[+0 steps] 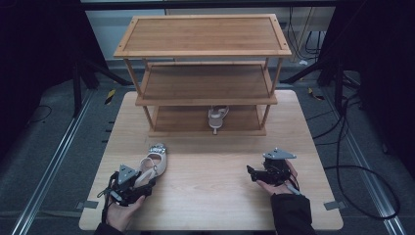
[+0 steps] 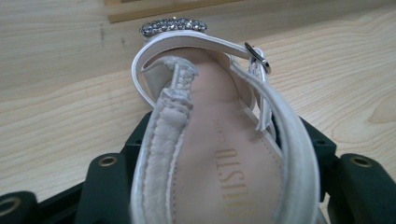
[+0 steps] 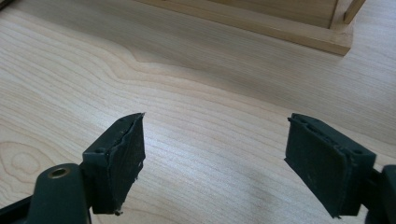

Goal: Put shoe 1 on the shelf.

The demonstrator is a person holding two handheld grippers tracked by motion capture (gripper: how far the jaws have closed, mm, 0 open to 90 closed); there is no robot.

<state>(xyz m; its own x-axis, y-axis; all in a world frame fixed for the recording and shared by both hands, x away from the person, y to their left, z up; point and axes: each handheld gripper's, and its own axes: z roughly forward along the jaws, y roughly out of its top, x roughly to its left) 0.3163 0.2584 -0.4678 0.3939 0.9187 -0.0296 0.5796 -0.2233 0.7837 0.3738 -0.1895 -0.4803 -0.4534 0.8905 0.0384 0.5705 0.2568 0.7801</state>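
**Left jaws around the sandal's heel end, right jaws spread over bare wood**

Nearest you, your left hand (image 1: 120,213) and your dark-sleeved right hand (image 1: 280,188) come in over the near edge of the table (image 1: 210,196). Your left gripper (image 1: 142,185) sits at the near left, and the white sandal (image 1: 154,164) lies with its heel end in the jaws and its toe pointing away from you toward the shelf. In the left gripper view the sandal (image 2: 219,154) runs up between the two black jaws: the padded heel strap on one side, the buckled strap on the other, the jewelled trim at the far toe end. The jaws press against the sandal's sides, so they are clamped on it.

Your right gripper (image 1: 250,172) is at the near right, well apart from the sandal, pointing left across the table. In the right gripper view its jaws stand wide apart with nothing between them, over pale wood grain.

Farther off, a three-tier wooden shelf (image 1: 205,51) stands on the table's far half. A second sandal (image 1: 217,117) rests on its bottom tier, right of centre. Beyond and around the table are grey floor, dark drapes and black cables (image 1: 352,166).
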